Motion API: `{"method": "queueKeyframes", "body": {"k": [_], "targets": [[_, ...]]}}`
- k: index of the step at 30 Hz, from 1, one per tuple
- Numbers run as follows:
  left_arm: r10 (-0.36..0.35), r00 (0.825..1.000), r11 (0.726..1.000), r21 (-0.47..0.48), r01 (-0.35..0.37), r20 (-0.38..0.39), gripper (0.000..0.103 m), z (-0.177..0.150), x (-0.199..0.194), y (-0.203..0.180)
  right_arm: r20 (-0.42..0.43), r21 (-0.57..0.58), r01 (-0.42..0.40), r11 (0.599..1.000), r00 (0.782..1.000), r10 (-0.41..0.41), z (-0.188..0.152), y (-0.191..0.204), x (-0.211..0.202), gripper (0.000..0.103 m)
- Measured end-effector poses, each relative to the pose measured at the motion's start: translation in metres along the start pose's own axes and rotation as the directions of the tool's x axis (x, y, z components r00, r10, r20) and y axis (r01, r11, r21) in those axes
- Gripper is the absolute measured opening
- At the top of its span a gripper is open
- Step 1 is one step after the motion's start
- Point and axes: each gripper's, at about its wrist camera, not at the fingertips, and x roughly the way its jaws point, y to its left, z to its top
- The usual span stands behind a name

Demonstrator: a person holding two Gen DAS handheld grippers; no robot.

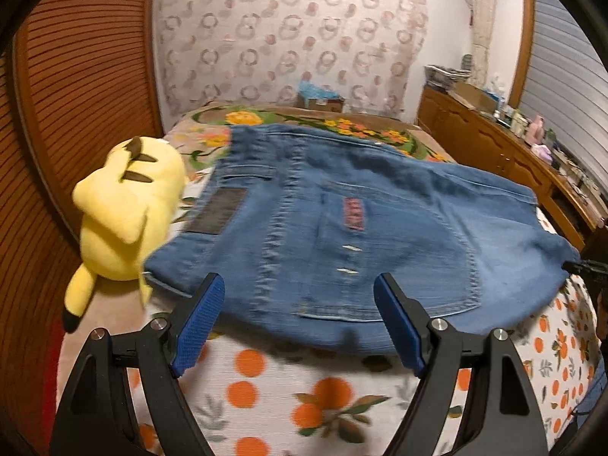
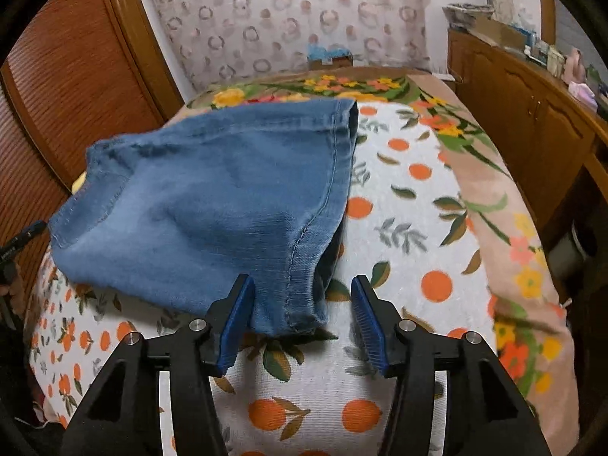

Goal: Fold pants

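Blue jeans (image 1: 342, 209) lie folded on the bed, back pocket and waist patch facing up. My left gripper (image 1: 299, 281) hovers open at their near edge, with nothing between its blue pads (image 1: 197, 326). In the right wrist view the jeans (image 2: 212, 197) spread out to the left and a hem corner reaches toward me. That corner lies between the jaws of my right gripper (image 2: 303, 281), which is open. The left pad (image 2: 235, 323) sits right beside the cloth and the right pad (image 2: 370, 326) stands well apart from it.
A yellow plush toy (image 1: 129, 209) lies at the jeans' left edge. The bedspread (image 2: 399, 209) is white with an orange-fruit print. A wooden cabinet (image 2: 524, 114) with clutter on top runs along the right, a slatted wooden door (image 1: 76, 95) along the left. A box (image 1: 321, 98) sits at the bed's far end.
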Motion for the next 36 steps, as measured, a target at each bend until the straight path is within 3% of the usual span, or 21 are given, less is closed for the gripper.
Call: {"method": "queueKeyframes", "body": {"k": [12,17,23,28,33,34,36], "targets": [[0.122,0.992,0.988,-0.091,-0.124,-0.03,0.082,-0.001,0.01,0.052,0.01,-0.089,0.05,0.995,0.999,-0.049,-0.002,0.028,0.008,0.055],[0.142,0.988,0.983,-0.11,-0.148,-0.066,0.07,0.001,0.027,0.066,0.016,-0.094,0.044,0.995,0.999,-0.042,-0.005,0.027,0.008,0.055],[0.137,0.985,0.974,-0.169,-0.154,-0.103,0.065,0.007,0.043,0.083,0.026,-0.101,0.044,0.994,0.999,-0.042,-0.009,0.027,0.006,0.054],[0.134,0.982,0.971,-0.181,-0.158,-0.136,0.06,0.005,0.052,0.084,0.033,-0.106,0.04,0.994,0.999,-0.036,-0.011,0.026,0.004,0.04],[0.131,0.983,0.976,-0.159,-0.151,-0.126,0.045,0.005,0.05,0.077,0.033,-0.109,0.019,0.994,0.999,-0.016,-0.01,0.024,0.003,0.026],[0.123,0.985,0.978,-0.153,-0.141,-0.125,0.038,0.006,0.05,0.075,0.032,-0.11,0.013,0.994,0.999,-0.01,-0.01,0.024,0.003,0.022],[0.129,0.984,0.98,-0.139,-0.146,-0.122,0.032,0.007,0.049,0.071,0.03,-0.108,-0.006,0.994,0.999,0.01,-0.009,0.022,0.003,0.021]]}}
